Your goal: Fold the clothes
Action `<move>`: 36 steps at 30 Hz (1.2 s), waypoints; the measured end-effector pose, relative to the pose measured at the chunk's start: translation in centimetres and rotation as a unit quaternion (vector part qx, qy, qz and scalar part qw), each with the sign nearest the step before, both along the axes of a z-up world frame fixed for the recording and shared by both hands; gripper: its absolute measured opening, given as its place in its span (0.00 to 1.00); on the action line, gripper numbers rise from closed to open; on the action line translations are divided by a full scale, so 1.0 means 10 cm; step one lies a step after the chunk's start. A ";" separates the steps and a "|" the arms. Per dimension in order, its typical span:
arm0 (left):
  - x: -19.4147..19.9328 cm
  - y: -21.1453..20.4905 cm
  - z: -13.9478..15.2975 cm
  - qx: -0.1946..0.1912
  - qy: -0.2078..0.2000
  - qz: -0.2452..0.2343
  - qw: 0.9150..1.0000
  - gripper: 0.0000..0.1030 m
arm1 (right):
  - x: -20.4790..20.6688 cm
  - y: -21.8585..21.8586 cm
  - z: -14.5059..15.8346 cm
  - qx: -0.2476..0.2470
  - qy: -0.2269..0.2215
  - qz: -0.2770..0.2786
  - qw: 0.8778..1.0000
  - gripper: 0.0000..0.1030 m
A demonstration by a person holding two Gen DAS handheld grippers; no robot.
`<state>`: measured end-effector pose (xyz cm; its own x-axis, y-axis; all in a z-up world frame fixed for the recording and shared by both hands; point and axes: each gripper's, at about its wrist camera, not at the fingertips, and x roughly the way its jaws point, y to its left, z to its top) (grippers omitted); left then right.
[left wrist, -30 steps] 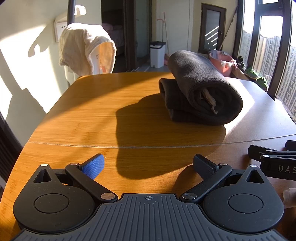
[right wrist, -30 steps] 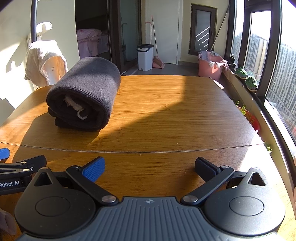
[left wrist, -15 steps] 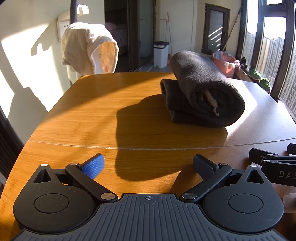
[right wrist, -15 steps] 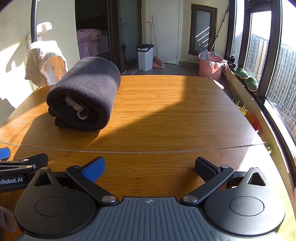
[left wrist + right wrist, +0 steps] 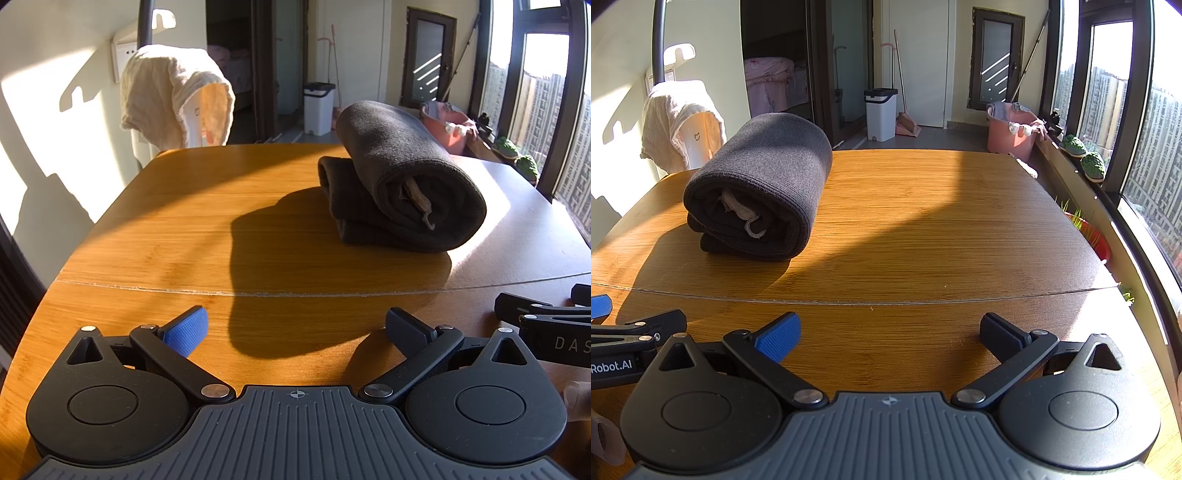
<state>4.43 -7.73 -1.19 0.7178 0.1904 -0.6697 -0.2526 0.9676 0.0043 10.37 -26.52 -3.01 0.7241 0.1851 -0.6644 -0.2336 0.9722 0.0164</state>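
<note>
A dark grey garment lies folded into a thick roll on the wooden table, with a pale drawstring showing at its near end. It also shows in the right wrist view at the left. My left gripper is open and empty, low over the table's near edge, well short of the garment. My right gripper is open and empty too, beside the left one, which shows at the left edge of its view.
A cream towel hangs over a stand behind the table's far left corner. A white bin, a pink tub and potted plants stand along the window side at the right.
The left view has turned slightly, so the garment and towel sit a little further right in it. Both grippers stay open and the garment has not moved.
</note>
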 end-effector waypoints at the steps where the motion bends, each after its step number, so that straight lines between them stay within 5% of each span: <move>1: 0.00 0.01 0.00 -0.003 -0.001 -0.001 1.000 1.00 | 0.00 0.00 0.00 0.000 0.000 0.000 1.000 1.00; 36: 0.01 -0.02 -0.01 0.005 -0.001 0.003 1.000 1.00 | 0.01 0.03 0.00 0.000 0.000 0.001 1.000 1.00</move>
